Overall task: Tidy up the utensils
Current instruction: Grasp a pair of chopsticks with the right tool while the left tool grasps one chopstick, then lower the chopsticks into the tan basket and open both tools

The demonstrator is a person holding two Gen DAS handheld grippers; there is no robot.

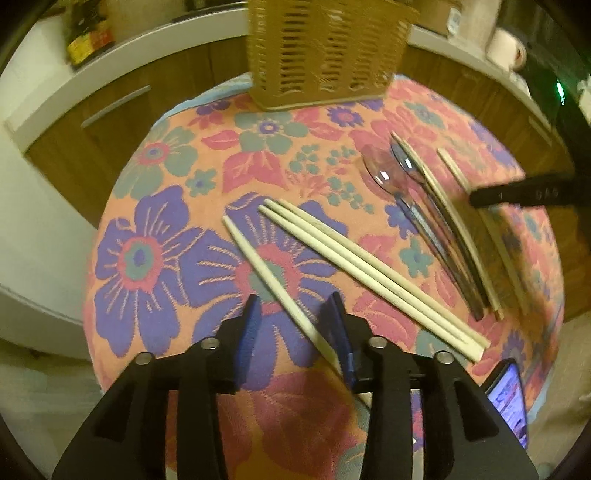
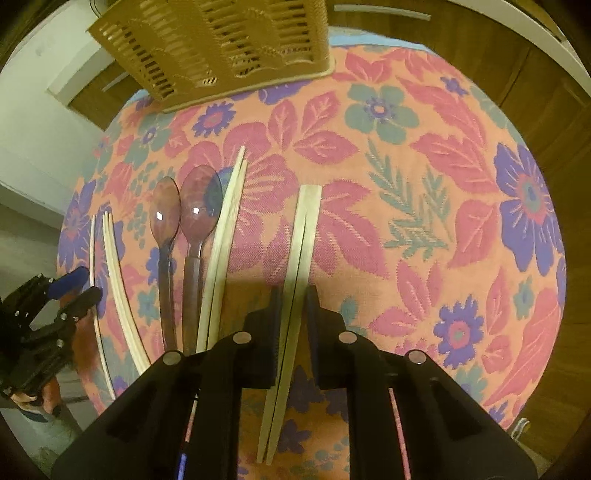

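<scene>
**Chopsticks and spoons spread across a flowered cloth**

Nearest the lens, the left gripper [image 1: 295,306] is standing open, its blue-padded fingers straddling a single chopstick [image 1: 273,280] without pressing it. The right gripper [image 2: 293,314] is bracketing a chopstick pair [image 2: 301,266]; its pads are lying close beside the wood, though contact cannot be judged from here. Just left of that pair, another chopstick pair [image 2: 221,251] and two clear plastic spoons [image 2: 184,221] are lying side by side on the floral tablecloth [image 2: 424,229]. Farther back, a tan slatted utensil basket [image 1: 321,55] is standing at the table's far edge. Beyond it, wooden cabinets [image 1: 122,122] under a white countertop [image 1: 155,33] are filling the room's background.
</scene>
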